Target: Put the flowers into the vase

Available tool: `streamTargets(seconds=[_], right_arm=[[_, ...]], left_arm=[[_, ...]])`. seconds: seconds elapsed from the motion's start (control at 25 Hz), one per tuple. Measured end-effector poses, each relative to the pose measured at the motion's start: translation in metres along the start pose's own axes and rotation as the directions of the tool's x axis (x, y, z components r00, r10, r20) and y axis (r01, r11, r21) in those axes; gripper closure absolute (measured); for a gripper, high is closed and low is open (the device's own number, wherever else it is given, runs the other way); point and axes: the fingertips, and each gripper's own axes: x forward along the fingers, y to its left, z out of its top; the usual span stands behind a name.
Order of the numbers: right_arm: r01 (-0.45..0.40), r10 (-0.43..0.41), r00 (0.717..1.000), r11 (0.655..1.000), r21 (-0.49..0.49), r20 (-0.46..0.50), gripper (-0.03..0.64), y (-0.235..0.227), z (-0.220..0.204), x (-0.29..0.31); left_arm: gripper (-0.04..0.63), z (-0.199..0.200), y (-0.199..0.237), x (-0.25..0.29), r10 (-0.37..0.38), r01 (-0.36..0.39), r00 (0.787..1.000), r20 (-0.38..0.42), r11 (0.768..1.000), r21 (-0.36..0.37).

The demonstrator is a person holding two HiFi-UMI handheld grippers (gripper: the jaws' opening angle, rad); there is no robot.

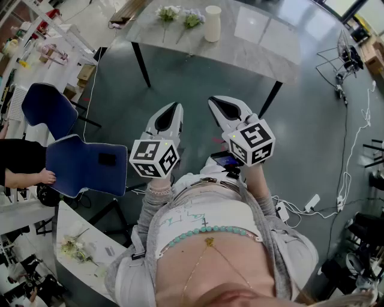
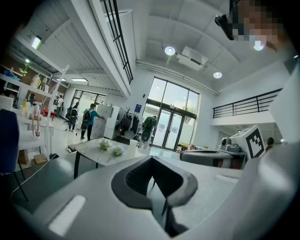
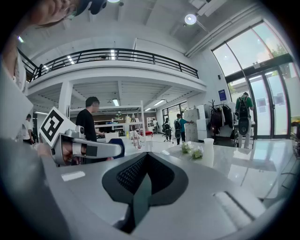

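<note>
The left tongs (image 1: 176, 108) and right tongs (image 1: 213, 102) are held shut and empty at frame centre; white flowers (image 1: 168, 12) are laid beside the white cylindrical vase (image 1: 212, 23) on the grey marble counter (image 1: 258, 42), upper centre.

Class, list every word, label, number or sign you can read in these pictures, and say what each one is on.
No text here can be read.
On the left marker cube and the right marker cube: black-and-white square patterns only, no letters.
On the person's shirt: teal print, too blurred to read.
On the blue sign beside the glass doors: too small to read.
</note>
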Motion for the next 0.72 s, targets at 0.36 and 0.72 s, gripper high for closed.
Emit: streamTargets(seconds=[0.36, 0.72], right_arm=[[-0.041, 0.041, 0.999, 0.999, -0.007, 0.000, 0.591, -0.027, -0.004, -0.003], [-0.117, 0.117, 0.993, 0.993, -0.015, -0.023, 0.591, -0.031, -0.006, 0.002]], left_arm=[[0.594, -0.004, -0.010, 0.025, 0.017, -0.017, 1.000, -0.002, 1.000, -0.004], [0.594, -0.009, -0.015, 0.035, 0.023, -0.023, 1.000, -0.014, 1.000, -0.011]])
